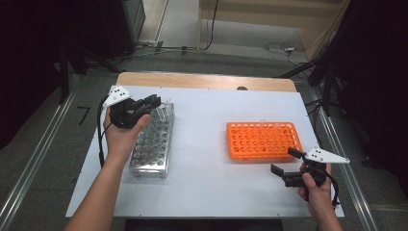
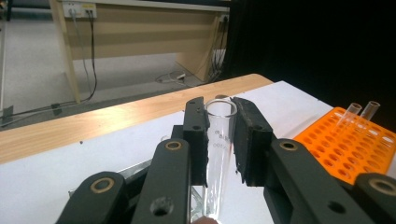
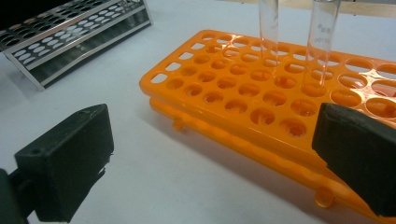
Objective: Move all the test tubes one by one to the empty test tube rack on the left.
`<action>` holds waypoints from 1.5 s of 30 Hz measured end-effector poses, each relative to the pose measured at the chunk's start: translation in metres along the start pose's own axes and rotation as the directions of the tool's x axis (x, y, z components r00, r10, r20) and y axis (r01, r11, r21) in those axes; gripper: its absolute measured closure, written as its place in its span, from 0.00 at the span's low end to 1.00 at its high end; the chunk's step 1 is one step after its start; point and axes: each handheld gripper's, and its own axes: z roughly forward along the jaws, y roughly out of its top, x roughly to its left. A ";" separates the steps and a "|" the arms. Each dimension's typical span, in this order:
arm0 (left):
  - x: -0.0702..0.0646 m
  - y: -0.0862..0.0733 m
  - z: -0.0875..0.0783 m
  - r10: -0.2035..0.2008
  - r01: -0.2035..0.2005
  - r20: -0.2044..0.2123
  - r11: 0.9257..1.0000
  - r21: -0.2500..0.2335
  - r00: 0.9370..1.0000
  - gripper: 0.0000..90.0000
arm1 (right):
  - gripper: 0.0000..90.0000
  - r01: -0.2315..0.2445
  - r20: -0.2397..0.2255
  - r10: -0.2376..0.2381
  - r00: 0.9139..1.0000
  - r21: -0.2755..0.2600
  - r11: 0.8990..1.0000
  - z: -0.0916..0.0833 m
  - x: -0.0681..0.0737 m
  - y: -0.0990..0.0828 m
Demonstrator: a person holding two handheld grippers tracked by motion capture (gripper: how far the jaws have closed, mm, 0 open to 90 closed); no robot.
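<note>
My left gripper (image 1: 150, 103) hovers over the far end of a metal test-tube rack (image 1: 152, 147) at the table's left. In the left gripper view its jaws are shut on a clear glass test tube (image 2: 219, 140) that stands upright between the pads. An orange plastic rack (image 1: 263, 140) lies at the right, with two clear tubes (image 3: 268, 23) (image 3: 324, 32) standing in its far holes. My right gripper (image 1: 285, 162) rests near the orange rack's near right corner. Its jaws are wide open with nothing between them (image 3: 212, 163).
A white sheet (image 1: 207, 159) covers the table, and a wooden strip (image 1: 202, 80) shows along the far edge. The metal rack (image 3: 70, 37) holds several tubes. Cables lie on the floor beyond the table. Metal rails run along both sides.
</note>
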 end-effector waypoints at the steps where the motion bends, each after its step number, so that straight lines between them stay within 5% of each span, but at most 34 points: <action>1: 0.000 -0.001 0.002 -0.002 0.002 -0.004 1.000 0.000 1.000 0.84 | 0.00 0.000 0.000 0.000 1.000 0.001 1.000 0.000 -0.001 0.000; 19: 0.002 -0.014 0.032 0.015 -0.013 -0.058 0.999 0.038 0.998 0.84 | 0.00 -0.004 0.008 0.004 1.000 -0.005 1.000 -0.001 -0.001 0.000; 25: -0.001 -0.020 0.040 0.060 -0.053 -0.077 0.995 0.089 0.995 0.84 | 0.00 -0.008 0.012 0.008 1.000 -0.005 1.000 -0.001 -0.001 0.000; 37: 0.003 -0.032 0.045 0.030 -0.014 -0.077 0.980 0.197 0.997 0.83 | 0.00 -0.015 0.021 0.015 1.000 -0.003 1.000 0.000 -0.003 -0.001; 45: 0.004 -0.029 0.032 -0.025 0.031 -0.039 0.988 0.153 0.999 0.50 | 0.00 -0.011 0.024 0.011 1.000 0.000 1.000 0.000 -0.002 0.000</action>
